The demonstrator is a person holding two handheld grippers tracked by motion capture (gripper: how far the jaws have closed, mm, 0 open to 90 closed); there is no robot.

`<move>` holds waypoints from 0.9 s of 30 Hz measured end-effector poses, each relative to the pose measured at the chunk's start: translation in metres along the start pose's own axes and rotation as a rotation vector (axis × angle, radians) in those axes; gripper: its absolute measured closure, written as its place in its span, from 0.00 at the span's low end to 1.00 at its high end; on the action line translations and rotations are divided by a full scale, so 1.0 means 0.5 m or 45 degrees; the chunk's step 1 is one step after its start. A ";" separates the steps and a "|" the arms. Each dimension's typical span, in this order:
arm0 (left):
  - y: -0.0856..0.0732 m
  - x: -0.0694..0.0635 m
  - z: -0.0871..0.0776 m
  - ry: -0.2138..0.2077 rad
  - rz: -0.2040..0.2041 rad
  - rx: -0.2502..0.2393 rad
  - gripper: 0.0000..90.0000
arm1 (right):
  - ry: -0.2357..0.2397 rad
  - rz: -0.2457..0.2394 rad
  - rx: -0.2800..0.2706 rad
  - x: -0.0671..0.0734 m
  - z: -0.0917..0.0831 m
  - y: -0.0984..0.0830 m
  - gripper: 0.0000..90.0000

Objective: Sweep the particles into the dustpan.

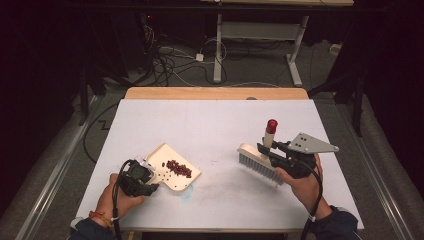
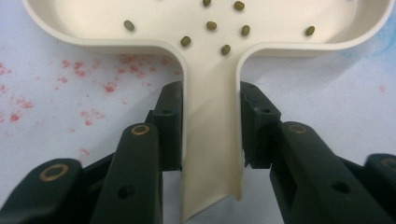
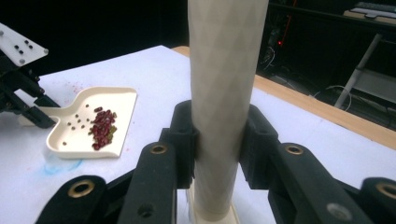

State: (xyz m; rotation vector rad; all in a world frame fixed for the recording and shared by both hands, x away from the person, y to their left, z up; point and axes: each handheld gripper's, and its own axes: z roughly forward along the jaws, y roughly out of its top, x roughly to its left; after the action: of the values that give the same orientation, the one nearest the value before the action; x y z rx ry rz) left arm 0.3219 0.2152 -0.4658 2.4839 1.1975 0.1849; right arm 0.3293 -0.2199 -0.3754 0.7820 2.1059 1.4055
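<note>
While cream-coloured, the dustpan point(image 1: 172, 170) holds dark-red beans point(image 1: 179, 168).

Dustpan point(image 2: 212, 116): smooth, cream, satin plastic. Brush handle point(image 3: 226, 93): matt, faceted plastic. Desk point(image 1: 210, 125): matt white top, wooden edge.

I see the dustpan point(image 1: 172, 171) on the table point(image 1: 215, 125) at my left with beans point(image 1: 179, 168) in it, and the brush point(image 1: 260, 162) well apart at my right.
</note>
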 end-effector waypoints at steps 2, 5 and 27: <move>-0.001 0.000 0.000 -0.002 -0.003 -0.002 0.71 | 0.018 -0.015 0.018 -0.003 -0.012 -0.001 0.78; -0.001 0.001 0.000 -0.003 -0.010 -0.005 0.71 | 0.042 -0.010 0.031 -0.009 -0.032 -0.002 0.78; -0.004 0.031 0.004 0.039 -0.137 -0.071 0.71 | 0.278 -0.007 0.261 -0.068 -0.085 -0.013 0.78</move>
State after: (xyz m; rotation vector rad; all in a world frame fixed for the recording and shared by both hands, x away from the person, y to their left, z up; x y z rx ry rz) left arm 0.3308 0.2280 -0.4691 2.3696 1.3169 0.2251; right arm 0.3241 -0.2730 -0.3640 0.7262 2.4475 1.3383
